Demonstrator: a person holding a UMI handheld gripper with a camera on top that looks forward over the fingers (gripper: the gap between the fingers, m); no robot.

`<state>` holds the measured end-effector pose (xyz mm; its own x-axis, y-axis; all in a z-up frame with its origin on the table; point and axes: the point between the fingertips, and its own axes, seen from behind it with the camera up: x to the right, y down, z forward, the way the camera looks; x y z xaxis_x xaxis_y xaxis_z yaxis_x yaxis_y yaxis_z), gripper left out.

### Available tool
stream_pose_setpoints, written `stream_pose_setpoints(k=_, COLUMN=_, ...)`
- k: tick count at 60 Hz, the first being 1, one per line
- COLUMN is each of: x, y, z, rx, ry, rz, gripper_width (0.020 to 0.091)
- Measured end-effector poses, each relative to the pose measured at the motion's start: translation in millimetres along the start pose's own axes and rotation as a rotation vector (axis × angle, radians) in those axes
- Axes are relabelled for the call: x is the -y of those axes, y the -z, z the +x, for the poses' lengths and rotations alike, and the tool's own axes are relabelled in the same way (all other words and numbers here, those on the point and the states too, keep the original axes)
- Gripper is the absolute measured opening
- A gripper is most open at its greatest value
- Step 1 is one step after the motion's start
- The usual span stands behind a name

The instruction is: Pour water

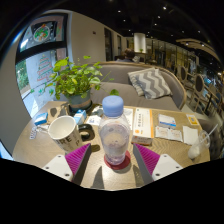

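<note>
A clear plastic water bottle [115, 132] with a blue cap stands upright on a red round coaster [118, 161] on the wooden table [160, 150]. It is just ahead of my gripper [112, 158] and between the two magenta pads [77, 157]. There is a gap at each side of the bottle, so the gripper is open. A white mug [65, 131] with dark lettering stands to the left of the bottle, its handle toward the bottle.
A potted green plant [75, 80] stands behind the mug. Books and papers [165, 125] lie to the right of the bottle, with a small white object [196, 151] beyond them. A grey sofa [145, 85] with a patterned cushion is behind the table.
</note>
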<state>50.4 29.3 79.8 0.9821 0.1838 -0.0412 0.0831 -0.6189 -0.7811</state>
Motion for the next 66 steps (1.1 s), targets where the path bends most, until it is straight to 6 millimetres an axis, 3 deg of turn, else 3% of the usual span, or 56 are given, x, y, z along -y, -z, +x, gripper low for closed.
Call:
stream_pose_setpoints(k=12, x=-11, y=84, z=-8, rx=-0.127, ry=-0.016, rz=-0.090, gripper_width=0.0851)
stream_pose_setpoints(k=23, x=-35, y=178, z=-54, rx=-0.166, ry=-0.070, rz=-0.150, gripper_width=0.0855)
stream_pose_setpoints(k=28, x=-49, y=211, z=-72, rx=-0.187, ry=-0.052, rz=-0.158, gripper_width=0.0854)
stream_pose_setpoints(k=34, x=-54, y=245, z=-94, rx=-0.190, ry=-0.070, rz=-0.143, gripper_width=0.0857)
stream_pose_setpoints(k=45, x=-54, y=283, z=-110, rx=-0.212, ry=-0.075, rz=-0.113, gripper_width=0.0854)
stream_pose_setpoints(k=66, x=-42, y=295, z=-105, rx=-0.228, ry=-0.071, rz=-0.076, gripper_width=0.0856)
